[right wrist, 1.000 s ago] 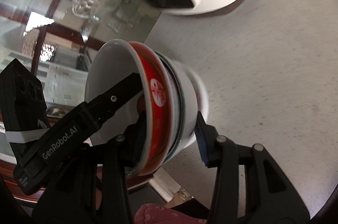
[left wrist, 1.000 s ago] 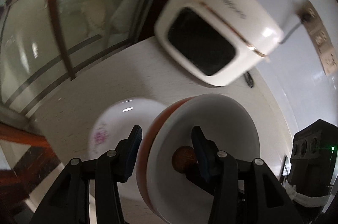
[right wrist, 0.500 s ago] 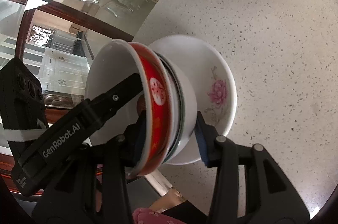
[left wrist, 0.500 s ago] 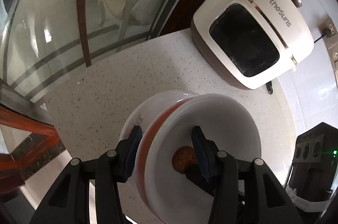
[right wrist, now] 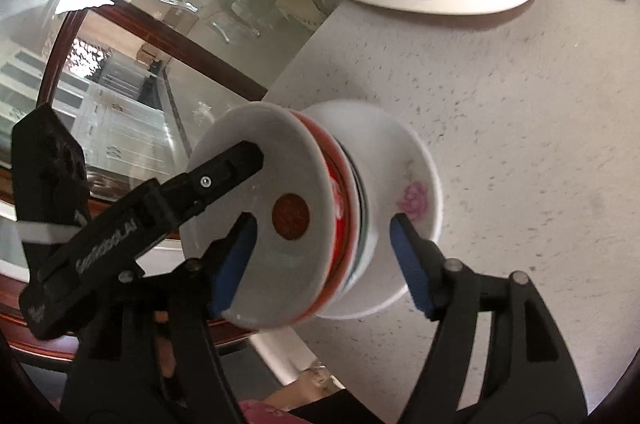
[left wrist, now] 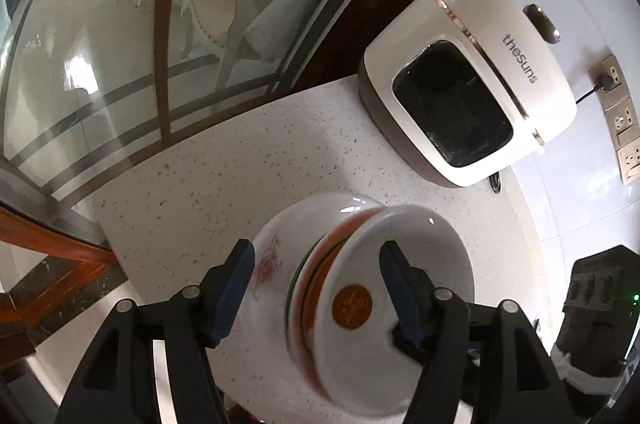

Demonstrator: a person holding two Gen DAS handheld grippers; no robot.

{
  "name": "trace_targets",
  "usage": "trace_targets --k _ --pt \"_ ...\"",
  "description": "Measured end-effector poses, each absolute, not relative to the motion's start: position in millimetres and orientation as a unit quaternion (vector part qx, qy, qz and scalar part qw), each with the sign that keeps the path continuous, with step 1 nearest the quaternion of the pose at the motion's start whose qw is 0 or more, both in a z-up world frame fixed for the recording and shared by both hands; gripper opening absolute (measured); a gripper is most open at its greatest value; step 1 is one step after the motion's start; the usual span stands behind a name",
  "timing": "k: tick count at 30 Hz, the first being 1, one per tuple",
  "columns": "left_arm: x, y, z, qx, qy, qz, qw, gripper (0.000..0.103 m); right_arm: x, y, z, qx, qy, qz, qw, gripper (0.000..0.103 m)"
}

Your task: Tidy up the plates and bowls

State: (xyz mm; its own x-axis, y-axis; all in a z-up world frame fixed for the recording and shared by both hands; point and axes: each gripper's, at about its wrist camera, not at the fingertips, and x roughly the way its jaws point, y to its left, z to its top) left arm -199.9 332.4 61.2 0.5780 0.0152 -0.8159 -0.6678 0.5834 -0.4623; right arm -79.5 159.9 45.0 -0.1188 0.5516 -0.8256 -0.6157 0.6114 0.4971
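A red bowl [left wrist: 400,256] with a white inside and a round red medallion sits nested in another bowl. That stack rests in a white dish with a pink flower [left wrist: 272,256] on the speckled counter [left wrist: 240,176]. My left gripper [left wrist: 316,264] straddles the stack's rim, jaws opening, both pads off the china. In the right wrist view my right gripper [right wrist: 322,236] straddles the opposite rim of the red bowl [right wrist: 280,160], jaws also opening, above the flowered dish [right wrist: 416,184]. One of the left gripper's fingers [right wrist: 224,170] reaches into the bowl.
A white appliance marked "thesuns" [left wrist: 472,96] stands at the back of the counter, plugged into wall sockets [left wrist: 624,128]. A glass partition in a wooden frame [left wrist: 160,24] borders the counter's far side. The counter's near edge [right wrist: 276,352] lies just below the dish.
Both grippers' jaws have widened off the bowl stack's rim. The stack has come down into the flowered dish, and the left view has swung toward the appliance.
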Motion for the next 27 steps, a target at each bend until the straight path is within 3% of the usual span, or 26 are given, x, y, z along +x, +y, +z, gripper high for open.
trace_targets --k 5,11,15,16,17,18,20,22,23,27 --pt "-244 308 102 -0.347 0.326 0.234 0.847 0.068 -75 114 66 0.03 0.58 0.437 0.686 0.073" --pt "-313 244 176 -0.206 0.217 0.28 0.912 0.103 -101 53 108 0.047 0.487 0.435 0.756 0.082" --pt "-372 183 215 -0.148 0.125 0.326 0.925 0.103 -153 17 141 -0.004 0.378 0.434 0.818 0.088" --pt "-387 169 218 -0.138 0.101 0.34 0.925 0.103 -179 0 153 -0.011 0.316 0.437 0.842 0.092" --pt "-405 150 215 -0.127 0.062 0.362 0.921 0.103 -200 -9 157 -0.013 0.27 0.439 0.857 0.103" --pt "-413 143 207 -0.127 0.047 0.377 0.916 0.103 -217 -19 158 -0.013 0.23 0.438 0.869 0.103" --pt "-416 142 182 -0.146 0.083 0.392 0.904 0.103 -246 -28 141 -0.015 0.182 0.43 0.884 0.103" --pt "-414 143 151 -0.168 0.128 0.405 0.89 0.103 -250 -10 102 -0.061 0.3 0.423 0.853 0.102" --pt "-418 138 137 -0.171 0.128 0.419 0.882 0.103 -253 -11 80 -0.05 0.346 0.437 0.829 0.093" --pt "-422 127 94 -0.189 0.158 0.422 0.873 0.103 -281 -24 55 -0.068 0.317 0.426 0.845 0.092"
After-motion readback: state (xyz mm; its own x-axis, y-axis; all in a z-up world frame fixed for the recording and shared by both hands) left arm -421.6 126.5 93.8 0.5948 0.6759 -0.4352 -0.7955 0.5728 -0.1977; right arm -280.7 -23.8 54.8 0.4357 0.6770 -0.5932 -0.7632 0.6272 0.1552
